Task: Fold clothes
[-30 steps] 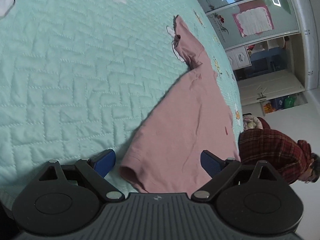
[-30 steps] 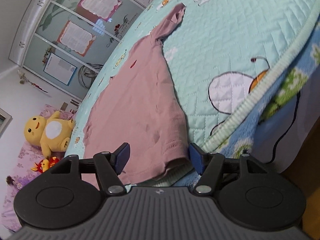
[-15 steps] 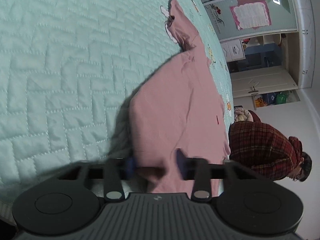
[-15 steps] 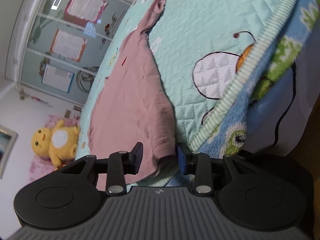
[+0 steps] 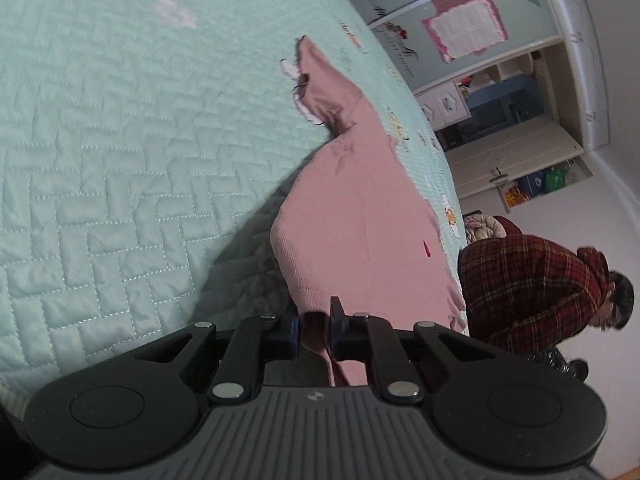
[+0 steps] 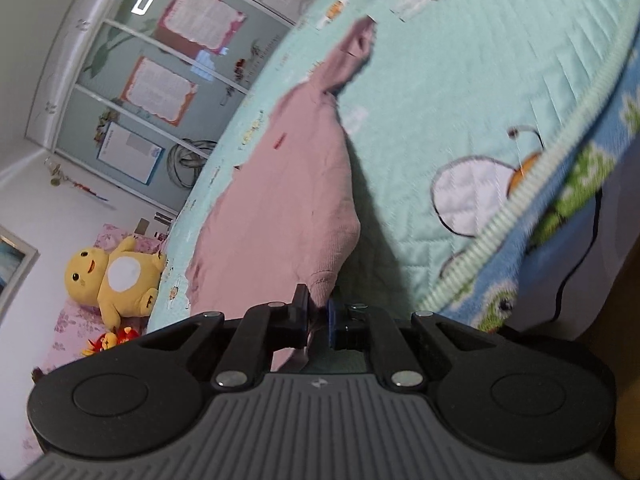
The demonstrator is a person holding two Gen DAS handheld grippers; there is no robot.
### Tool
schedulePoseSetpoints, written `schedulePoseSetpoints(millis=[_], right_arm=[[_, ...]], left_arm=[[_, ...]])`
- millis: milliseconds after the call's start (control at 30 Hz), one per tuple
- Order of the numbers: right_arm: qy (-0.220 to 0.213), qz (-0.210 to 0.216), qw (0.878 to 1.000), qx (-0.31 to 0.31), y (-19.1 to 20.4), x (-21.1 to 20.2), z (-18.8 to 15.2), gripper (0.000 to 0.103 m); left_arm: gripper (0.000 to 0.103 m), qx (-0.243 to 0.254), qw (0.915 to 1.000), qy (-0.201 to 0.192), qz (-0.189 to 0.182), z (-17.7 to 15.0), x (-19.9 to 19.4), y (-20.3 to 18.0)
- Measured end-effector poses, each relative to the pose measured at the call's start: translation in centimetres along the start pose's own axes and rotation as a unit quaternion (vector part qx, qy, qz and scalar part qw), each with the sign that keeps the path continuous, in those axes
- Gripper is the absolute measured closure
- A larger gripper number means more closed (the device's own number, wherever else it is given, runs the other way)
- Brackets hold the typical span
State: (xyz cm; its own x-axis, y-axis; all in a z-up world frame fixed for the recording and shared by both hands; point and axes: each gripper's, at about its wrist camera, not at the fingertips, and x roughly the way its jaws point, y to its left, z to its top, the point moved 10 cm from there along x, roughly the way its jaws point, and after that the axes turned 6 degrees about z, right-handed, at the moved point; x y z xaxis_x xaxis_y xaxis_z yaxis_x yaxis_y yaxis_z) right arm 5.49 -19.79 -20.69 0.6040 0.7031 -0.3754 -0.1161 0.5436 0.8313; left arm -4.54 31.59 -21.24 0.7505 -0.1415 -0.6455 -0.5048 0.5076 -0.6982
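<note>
Left wrist view — one pink garment [image 5: 360, 224], two grippers [image 5: 316, 330] [image 6: 319, 320] clamping it

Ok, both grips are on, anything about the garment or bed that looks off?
Nothing damaged. The pink garment lies skewed on the teal quilt, its far sleeve bunched and twisted. The left hand-held gripper and right hand-held gripper each pinch a near corner.

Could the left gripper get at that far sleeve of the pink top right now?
Probably not as things stand. The left gripper is shut on the near hem of the pink top, so its jaws are occupied. The far sleeve lies uncovered on the quilt, well beyond the gripper.
</note>
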Motion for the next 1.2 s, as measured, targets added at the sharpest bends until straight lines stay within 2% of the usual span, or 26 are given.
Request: schedulePoseSetpoints(millis=[167, 233, 300, 367, 467, 533, 600, 667, 700, 733, 767, 800, 900, 933, 1033, 1133, 1200], right_arm=[[0.005, -0.026, 0.999, -0.027, -0.6, -0.1, 0.1, 0.095], [-0.001, -0.031, 0.999, -0.027, -0.9, -0.4, 0.3, 0.089], [-0.007, -0.035, 0.999, -0.027, -1.2, -0.7, 0.5, 0.086], [-0.013, -0.04, 0.999, -0.027, -1.5, -1.0, 0.7, 0.082], [-0.022, -0.047, 0.998, -0.028, -2.0, -1.4, 1.0, 0.078], [-0.023, -0.049, 0.998, -0.03, -1.9, -1.2, 1.3, 0.064], [-0.019, -0.056, 0.998, -0.036, -1.9, -0.2, 1.2, 0.058], [-0.012, -0.064, 0.996, -0.055, -1.6, 0.9, 0.8, 0.059], [-0.007, -0.069, 0.995, -0.064, -1.6, 1.4, 0.5, 0.065], [0.0, -0.086, 0.994, -0.073, -2.0, 1.7, 0.3, 0.084], [0.008, -0.102, 0.991, -0.082, -2.4, 1.9, 0.0, 0.092], [0.014, -0.116, 0.989, -0.089, -2.8, 2.0, -0.2, 0.093], [0.008, -0.116, 0.989, -0.094, -3.0, 1.0, -0.1, 0.088], [0.003, -0.116, 0.987, -0.11, -2.3, 0.7, -0.2, 0.085], [-0.013, -0.113, 0.981, -0.159, -0.2, -0.4, -0.3, 0.085], [-0.017, -0.081, 0.975, -0.207, 2.8, 0.3, -1.3, 0.084], [0.007, -0.063, 0.974, -0.218, 3.8, 2.1, -2.1, 0.084]], left_arm=[[0.089, 0.018, 0.9994, 0.008, 0.029, -0.7, 0.7, 1.5], [0.088, 0.011, 0.9994, 0.017, 0.028, -1.1, 1.2, 2.1], [0.081, 0.023, 0.9993, 0.008, 0.028, -0.9, 0.6, 1.4], [0.064, 0.035, 0.999, -0.001, 0.028, -0.7, 0.0, 0.8], [0.06, 0.053, 0.9981, -0.015, 0.029, -0.4, -1.0, -0.1], [0.059, 0.065, 0.9972, -0.024, 0.029, -0.2, -1.6, -0.7], [0.055, 0.077, 0.9961, -0.033, 0.029, 0.0, -2.2, -1.3], [0.052, 0.089, 0.9947, -0.042, 0.029, 0.2, -2.9, -2.0], [0.052, 0.095, 0.9939, -0.046, 0.03, 0.3, -3.2, -2.3], [0.052, 0.101, 0.9933, -0.046, 0.03, 0.2, -3.2, -2.5], [0.052, 0.107, 0.9929, -0.042, 0.031, -0.2, -2.9, -2.6], [0.052, 0.113, 0.9924, -0.037, 0.032, -0.6, -2.5, -2.7], [0.052, 0.129, 0.9906, -0.025, 0.037, -1.5, -1.4, -2.9], [0.052, 0.132, 0.9902, -0.022, 0.038, -1.7, -1.1, -3.0], [0.052, 0.141, 0.9892, -0.015, 0.036, -2.2, 0.0, -3.5], [0.051, 0.149, 0.9881, -0.007, 0.038, -2.6, 1.0, -3.7], [0.051, 0.147, 0.988, 0.0, 0.048, -2.8, 1.9, -3.1]])
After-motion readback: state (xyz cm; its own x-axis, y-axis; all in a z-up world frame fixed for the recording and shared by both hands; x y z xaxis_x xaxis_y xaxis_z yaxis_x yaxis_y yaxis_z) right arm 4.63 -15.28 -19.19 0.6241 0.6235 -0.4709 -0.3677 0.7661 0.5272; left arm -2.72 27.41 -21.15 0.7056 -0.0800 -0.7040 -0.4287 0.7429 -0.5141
